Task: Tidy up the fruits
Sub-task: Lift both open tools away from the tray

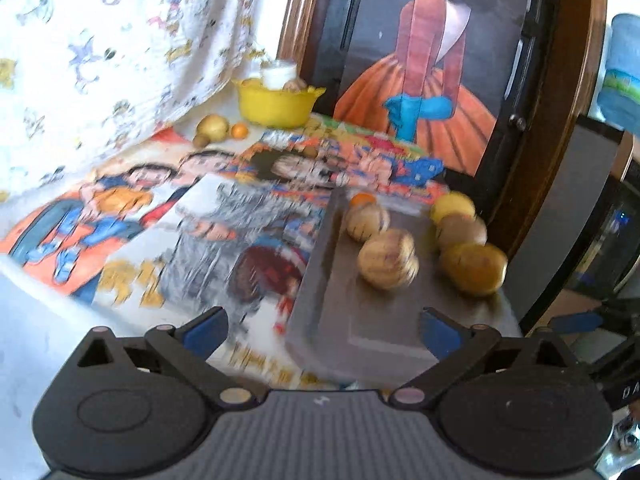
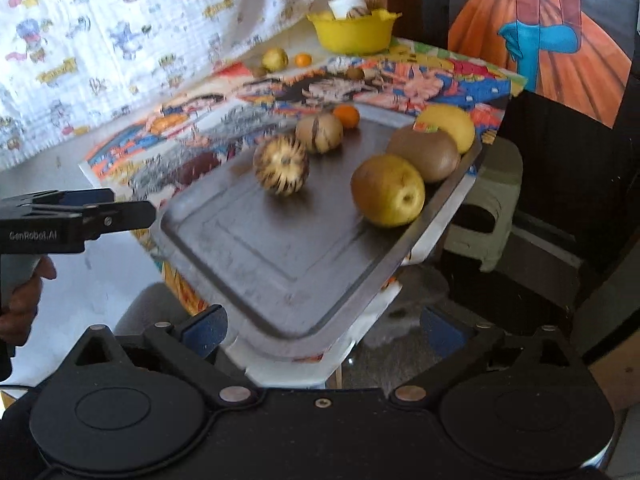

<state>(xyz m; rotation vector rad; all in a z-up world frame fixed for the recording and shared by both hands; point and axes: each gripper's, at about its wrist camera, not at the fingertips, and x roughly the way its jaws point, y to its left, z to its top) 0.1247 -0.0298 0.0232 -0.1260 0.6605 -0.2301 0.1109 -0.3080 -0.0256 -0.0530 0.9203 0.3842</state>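
Blue pads line the fingers of both tools, and both sets of fingers stand spread wide with nothing between them. The right gripper [image 2: 322, 330] hangs over the near corner of a grey metal tray [image 2: 280, 248], its fingers apart from the rim. The left gripper [image 1: 323, 330] hovers at the tray's [image 1: 344, 320] near left edge; seen from the right wrist camera it reaches in from the left [image 2: 132, 214], its tip just beside the tray's left rim (whether it touches, I cannot tell).

On the tray, well ahead of both tools, lie six fruits. Nearest on the right is a yellow-brown pear [image 2: 388, 196], touching a brown kiwi [image 2: 424, 154] behind it, and behind that a yellow lemon [image 2: 448, 124] against the far right rim. To the left sit two striped round fruits, the nearer one [image 2: 281, 165] and the farther one [image 2: 319, 133], close together, with a small orange fruit [image 2: 347, 116] just behind at the far edge.

Past the tray, on a bright cartoon-printed cloth [image 2: 400, 80], stands a yellow bowl [image 2: 352, 34] holding a white cup and a fruit; near it lie another yellowish fruit [image 2: 275, 59] and a tiny orange one [image 2: 303, 59].

Writing: the left tool's side reads "GenRobot.AI" [image 2: 33, 235]. Print on the cloth is too blurred to read.
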